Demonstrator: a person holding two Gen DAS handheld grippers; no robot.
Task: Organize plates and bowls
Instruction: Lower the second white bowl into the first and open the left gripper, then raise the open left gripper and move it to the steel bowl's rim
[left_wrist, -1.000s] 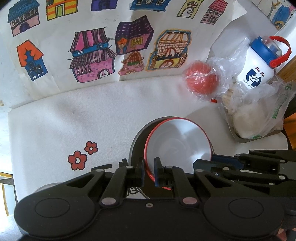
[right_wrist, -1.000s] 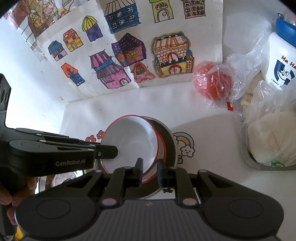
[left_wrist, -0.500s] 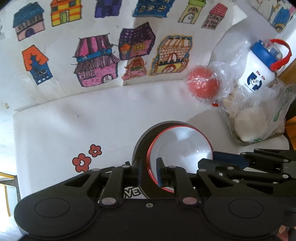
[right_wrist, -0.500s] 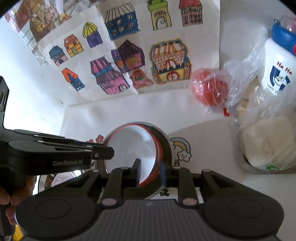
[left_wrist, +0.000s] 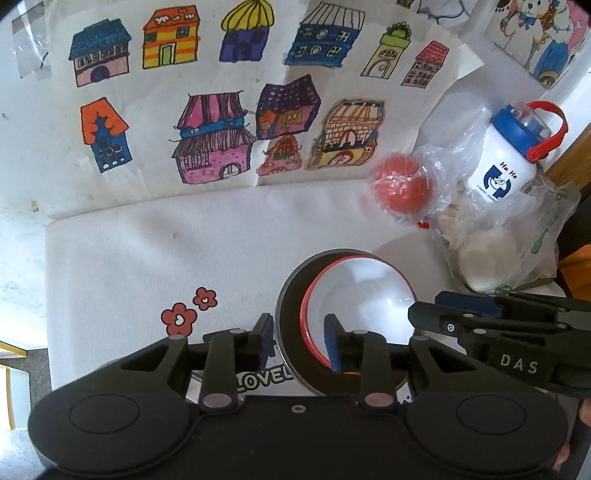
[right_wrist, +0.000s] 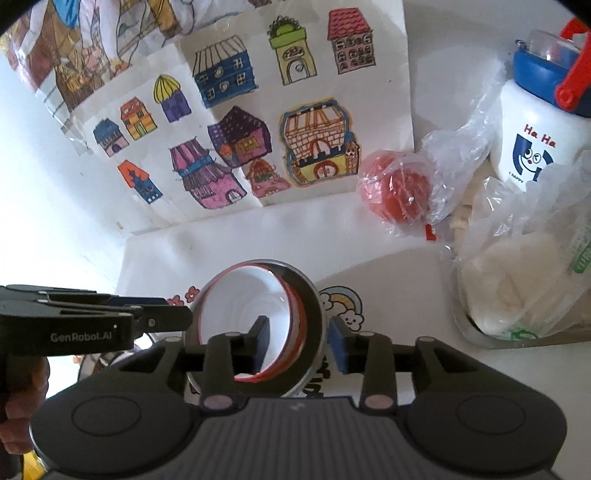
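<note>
Left gripper (left_wrist: 299, 341): fingers apart, straddling the near-left rim of the nested pair, one outside the dark plate's edge, one inside the bowl. No pad visibly presses anything. Right gripper (right_wrist: 300, 344): same, fingers apart, one inside the bowl, the other outside the plate's right edge. My read: both sit astride opposite sides because they set the bowl down together and are letting go.

Red-rimmed white bowl (left_wrist: 365, 291) sits inside the dark grey plate (left_wrist: 290, 314), offset toward the plate's right side, on the white surface (left_wrist: 147, 258). Stacked this way it looks like one nesting step done.

Hidden: the near edge of bowl and plate is behind both gripper bodies, so I can't tell if the bowl seats flat. Printed lettering on the surface is half covered. Something metallic low-left in the right wrist view, behind the left gripper, can't be identified.

Farther back, well apart from the stack: a red ball in plastic wrap (left_wrist: 400, 184), a white bottle with blue lid (left_wrist: 506, 166), bagged pale stuff in a tray (right_wrist: 517, 280), contents unclear. House drawings (left_wrist: 221, 110) on the wall.
</note>
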